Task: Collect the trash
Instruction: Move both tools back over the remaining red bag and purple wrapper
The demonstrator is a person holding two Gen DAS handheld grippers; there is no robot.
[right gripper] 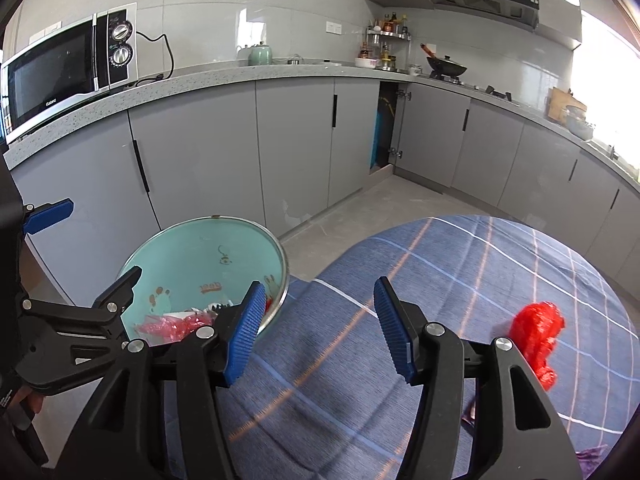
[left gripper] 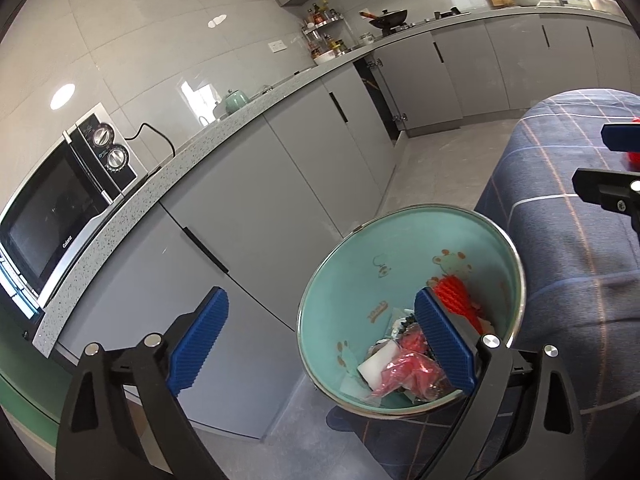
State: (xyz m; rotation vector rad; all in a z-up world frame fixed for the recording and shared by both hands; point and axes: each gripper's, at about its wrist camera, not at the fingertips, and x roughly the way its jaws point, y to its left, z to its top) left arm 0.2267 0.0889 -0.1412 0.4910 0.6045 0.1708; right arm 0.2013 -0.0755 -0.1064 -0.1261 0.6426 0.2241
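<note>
Room: grey-fronted kitchen cabinets (right gripper: 296, 140) run under a speckled stone counter (right gripper: 224, 76), with a silver-and-black microwave oven (right gripper: 68, 68) at its left end and a black wok (right gripper: 446, 66) on the hob in the far corner.
Left wrist view, bin: round teal waste bin with a metal rim and cartoon prints (left gripper: 360, 276) stands on the floor, just beside a table under a blue checked cloth (left gripper: 568, 248).
Left wrist view, contents: crumpled red plastic (left gripper: 404, 372), a white block and an orange ribbed piece lie in the bin's bottom.
Left wrist view, left gripper (left gripper: 320, 344): blue ribbed pads spread wide, nothing between them; the right pad stands in front of the bin's opening.
Right wrist view, right gripper (right gripper: 320, 332): pads apart over the cloth, pinching nothing.
Right wrist view, trash: crumpled red plastic bag (right gripper: 538, 336) lies on the blue checked cloth to the right of the gripper, apart from its pads.
Right wrist view, bin: it sits at the table's left edge, with the left gripper's black frame in front of it.
</note>
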